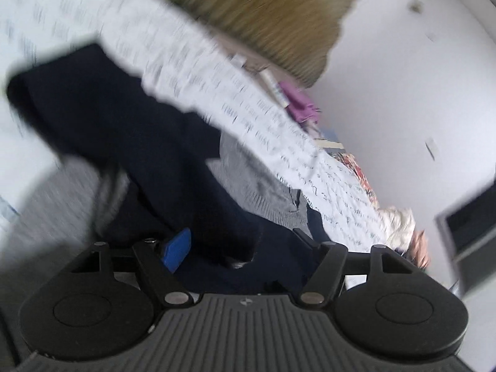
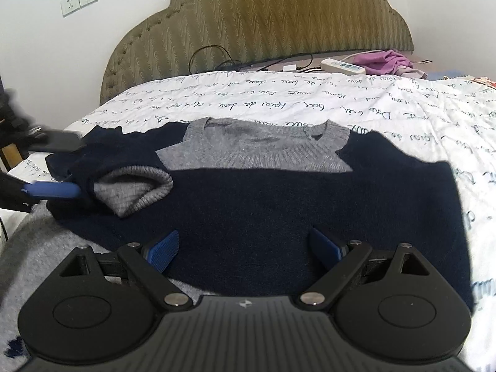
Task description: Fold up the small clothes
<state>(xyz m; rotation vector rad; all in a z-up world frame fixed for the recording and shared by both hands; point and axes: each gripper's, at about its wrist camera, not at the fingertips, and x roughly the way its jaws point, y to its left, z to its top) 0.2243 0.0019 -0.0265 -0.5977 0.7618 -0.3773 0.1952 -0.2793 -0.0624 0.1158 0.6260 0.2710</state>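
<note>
A small navy sweater point(image 2: 279, 198) with a grey neck panel point(image 2: 257, 148) lies flat on the bed. Its left sleeve, with a grey cuff point(image 2: 136, 189), is lifted and folded in over the body. My left gripper point(image 2: 74, 173) comes in from the left in the right wrist view, with one blue finger under the sleeve and the dark fabric around it. In the blurred left wrist view the navy fabric point(image 1: 173, 186) fills the space between the fingers point(image 1: 176, 249). My right gripper point(image 2: 248, 248) is open and empty over the sweater's lower body.
The bed has a white sheet with script print point(image 2: 279, 99) and an olive padded headboard point(image 2: 257, 24). A white power strip point(image 2: 342, 65), cables and a purple cloth point(image 2: 384, 60) lie near the headboard. Another grey garment point(image 2: 37, 266) lies at the lower left.
</note>
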